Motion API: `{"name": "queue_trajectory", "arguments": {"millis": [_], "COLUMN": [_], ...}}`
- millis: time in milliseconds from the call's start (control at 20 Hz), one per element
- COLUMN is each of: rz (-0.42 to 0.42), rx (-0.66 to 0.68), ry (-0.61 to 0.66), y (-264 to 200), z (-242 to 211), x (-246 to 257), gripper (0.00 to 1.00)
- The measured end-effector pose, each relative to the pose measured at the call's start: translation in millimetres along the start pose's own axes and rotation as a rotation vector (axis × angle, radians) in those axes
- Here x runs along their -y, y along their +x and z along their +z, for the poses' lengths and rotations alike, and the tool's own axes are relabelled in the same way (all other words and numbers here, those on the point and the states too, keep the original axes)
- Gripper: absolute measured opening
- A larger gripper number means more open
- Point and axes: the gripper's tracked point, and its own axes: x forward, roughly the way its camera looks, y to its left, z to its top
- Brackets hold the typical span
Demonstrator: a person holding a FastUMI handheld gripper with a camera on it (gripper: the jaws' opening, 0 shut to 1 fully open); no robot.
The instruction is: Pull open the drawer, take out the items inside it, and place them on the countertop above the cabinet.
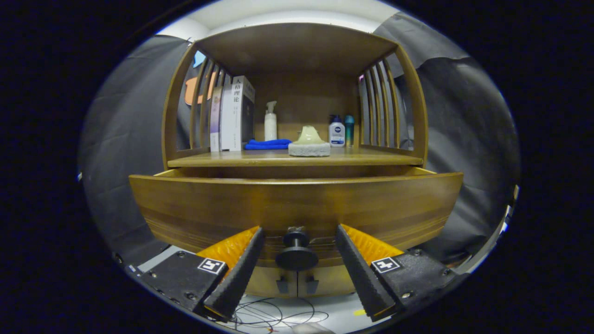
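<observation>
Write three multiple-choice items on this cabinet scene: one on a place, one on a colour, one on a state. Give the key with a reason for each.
1. Where is the drawer knob?
A. Between the tool's fingers
B. On the countertop
C. Beside the books

2. What colour is the folded cloth on the countertop?
A. Red
B. Blue
C. Green

3. How does the drawer stand?
A. Shut flush
B. Pulled out
C. Taken out of the cabinet

Key: 1 A, the knob sits in the gap between the spread fingers, neither pressing on it. 2 B, the cloth by the white pump bottle is blue. 3 B, the drawer front stands forward of the countertop edge, with its side walls showing.
</observation>
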Motion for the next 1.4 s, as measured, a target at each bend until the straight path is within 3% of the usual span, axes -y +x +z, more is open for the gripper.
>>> {"name": "queue_trajectory", "arguments": {"millis": [850,1200,1400], "rz": [0.001,0.004,0.023], "rx": [0.015,0.040,-0.019], "ry": [-0.016,-0.021,0.042], "y": [87,92,86], "z": [19,16,13], "x": [-2,-4,-3], "gripper": [1.00,0.99,1.00]}}
